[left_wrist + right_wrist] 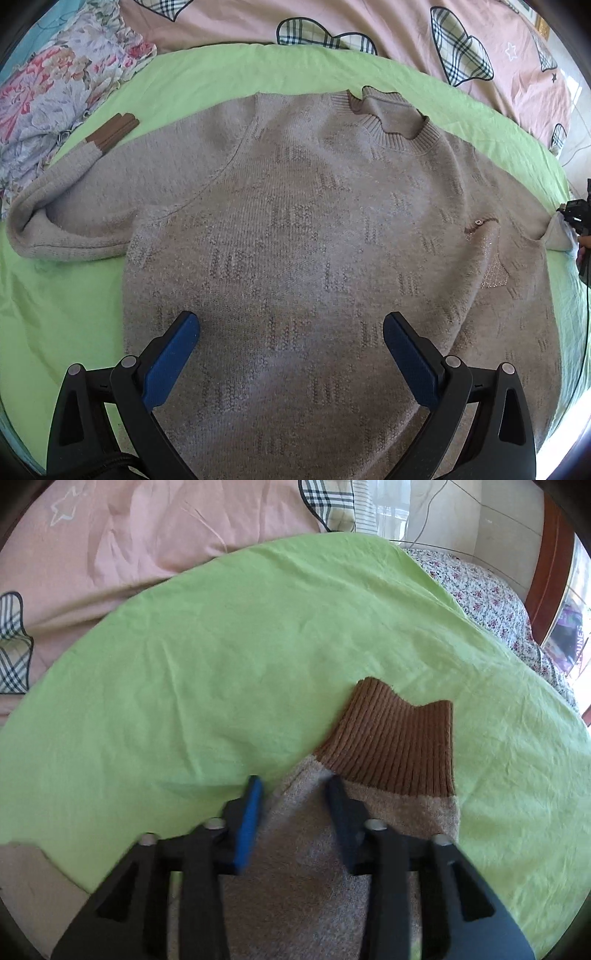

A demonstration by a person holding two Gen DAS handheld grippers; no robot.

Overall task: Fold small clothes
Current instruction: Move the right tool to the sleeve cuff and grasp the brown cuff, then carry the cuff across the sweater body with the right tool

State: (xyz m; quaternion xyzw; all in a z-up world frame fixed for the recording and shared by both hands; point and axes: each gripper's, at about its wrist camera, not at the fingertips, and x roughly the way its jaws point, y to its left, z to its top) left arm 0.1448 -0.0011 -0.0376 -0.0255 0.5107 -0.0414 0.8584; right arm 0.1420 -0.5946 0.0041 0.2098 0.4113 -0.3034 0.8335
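Green sheet (creased) bears a beige sweater.

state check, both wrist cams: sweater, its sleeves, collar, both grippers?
sweater: spread flat, front up, on the green sheet
left sleeve: bent back on itself, brown cuff lying on the sheet
right sleeve: lying flat, between the right gripper's fingers
collar: rumpled, open
left gripper: open, above the sweater's body
right gripper: partly open, straddling the sleeve below its cuff
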